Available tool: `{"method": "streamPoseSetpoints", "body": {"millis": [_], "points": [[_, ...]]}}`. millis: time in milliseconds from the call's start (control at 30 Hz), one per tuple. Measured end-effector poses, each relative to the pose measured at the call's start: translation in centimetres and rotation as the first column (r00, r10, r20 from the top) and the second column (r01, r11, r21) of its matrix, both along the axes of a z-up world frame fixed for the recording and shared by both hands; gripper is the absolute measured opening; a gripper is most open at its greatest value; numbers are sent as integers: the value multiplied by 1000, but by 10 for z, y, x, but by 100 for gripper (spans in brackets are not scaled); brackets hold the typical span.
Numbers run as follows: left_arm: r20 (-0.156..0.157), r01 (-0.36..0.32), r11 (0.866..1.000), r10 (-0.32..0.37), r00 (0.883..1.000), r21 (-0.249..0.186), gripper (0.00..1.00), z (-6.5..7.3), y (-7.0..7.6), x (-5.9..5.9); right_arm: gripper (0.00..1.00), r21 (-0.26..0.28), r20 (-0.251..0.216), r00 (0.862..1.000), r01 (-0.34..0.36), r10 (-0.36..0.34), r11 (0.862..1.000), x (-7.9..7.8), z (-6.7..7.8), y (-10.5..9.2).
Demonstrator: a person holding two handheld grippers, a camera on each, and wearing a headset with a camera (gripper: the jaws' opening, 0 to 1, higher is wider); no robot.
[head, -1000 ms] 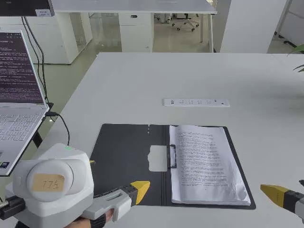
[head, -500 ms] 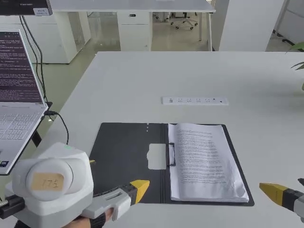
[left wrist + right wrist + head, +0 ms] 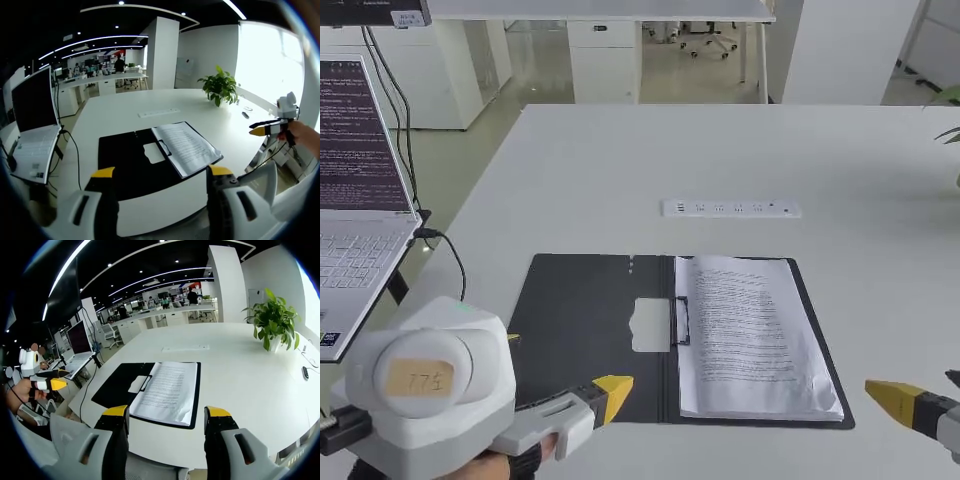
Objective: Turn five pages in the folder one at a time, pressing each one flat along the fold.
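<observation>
Left gripper [image 3: 161, 172] and right gripper [image 3: 167, 411] hang off the near edge of the white tabletop [image 3: 620, 160], each with its jaws spread wide and nothing between them. They flank the black folder [image 3: 580, 340], which lies open and flat close to that edge.

The sheets [image 3: 750, 335] are stacked on the folder's right half, their inner edge tucked under a clip [image 3: 682, 322] at the fold. The left cover is bare apart from a pale pocket [image 3: 650, 328]. With every sheet seemingly on the right, the page-turning looks not yet begun.

The split stance appears deliberate: the right gripper sits near the pages' free edge, where the lower corner [image 3: 825, 385] seems slightly lifted and offers a purchase. The left gripper waits by the empty cover, well placed to press a turned page down along the fold.

Nothing lies between either gripper and the folder. The clip is the likeliest snag — it may pin the sheets where they must hinge.

A power strip [image 3: 731, 209] rests on the tabletop beyond the folder, well apart from it. An open laptop [image 3: 360, 200] stands off the left side, its cable [image 3: 450, 265] trailing down. A potted plant [image 3: 272, 320] occupies the far right of the tabletop — none of these crowds the work.
</observation>
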State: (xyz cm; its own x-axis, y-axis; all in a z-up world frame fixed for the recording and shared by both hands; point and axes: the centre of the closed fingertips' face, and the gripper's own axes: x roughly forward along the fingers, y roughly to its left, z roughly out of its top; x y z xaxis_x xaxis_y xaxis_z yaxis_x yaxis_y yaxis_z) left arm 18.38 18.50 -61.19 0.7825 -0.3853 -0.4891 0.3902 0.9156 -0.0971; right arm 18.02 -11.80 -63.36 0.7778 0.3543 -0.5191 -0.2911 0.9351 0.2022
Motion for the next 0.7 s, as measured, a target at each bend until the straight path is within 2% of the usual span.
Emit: {"method": "streamPoseSetpoints", "body": {"millis": [700], "points": [[-5,1,1000,-1,1000,0,72,-3,0,2,59,-5,-8,1000,2,-2,1000,2,-3,-1]]}}
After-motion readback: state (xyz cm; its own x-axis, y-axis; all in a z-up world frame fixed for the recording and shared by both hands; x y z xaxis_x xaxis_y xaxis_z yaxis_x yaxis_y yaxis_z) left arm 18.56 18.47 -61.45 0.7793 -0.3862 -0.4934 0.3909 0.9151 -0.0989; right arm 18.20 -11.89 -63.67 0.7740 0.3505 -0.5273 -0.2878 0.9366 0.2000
